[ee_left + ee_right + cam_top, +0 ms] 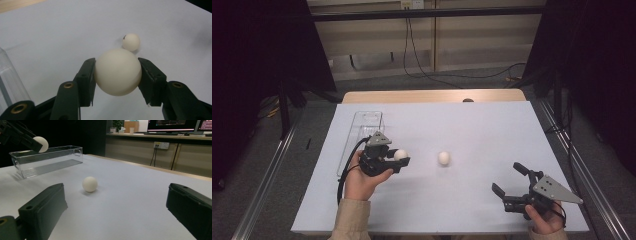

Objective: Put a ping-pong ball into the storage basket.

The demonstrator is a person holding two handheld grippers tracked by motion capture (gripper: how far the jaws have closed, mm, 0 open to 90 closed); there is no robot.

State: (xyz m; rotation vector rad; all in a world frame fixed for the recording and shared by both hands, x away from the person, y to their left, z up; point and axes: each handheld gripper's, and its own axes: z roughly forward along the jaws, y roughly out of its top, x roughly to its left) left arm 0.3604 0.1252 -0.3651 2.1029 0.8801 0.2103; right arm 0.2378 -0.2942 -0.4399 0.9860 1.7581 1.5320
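Clear plastic bin (362, 131), long and narrow w/ open top, lies on the white table cover (472, 130) at approx 10 o'clock from table centre; nothing seen inside it, and in the right gripper view its ribbed floor looks bare. Left gripper (398, 159) sits just beside the bin's near right edge, at approx 3 o'clock from it, jaws pinching a white ball (401, 154) between the two pads, one pad on each side of the ball; ball is held up off the cover. That ball is smooth, matte, off-white, round, no marks seen on the side facing the left gripper view. Second white ball (443, 158) rests on the cover at 3 o'clock from the held one, near table centre, apart from both grippers; a tiny dark speck shows on its top. Right gripper (508, 179) is at approx 4 o'clock from the loose ball, jaws spread wide, nothing between them.
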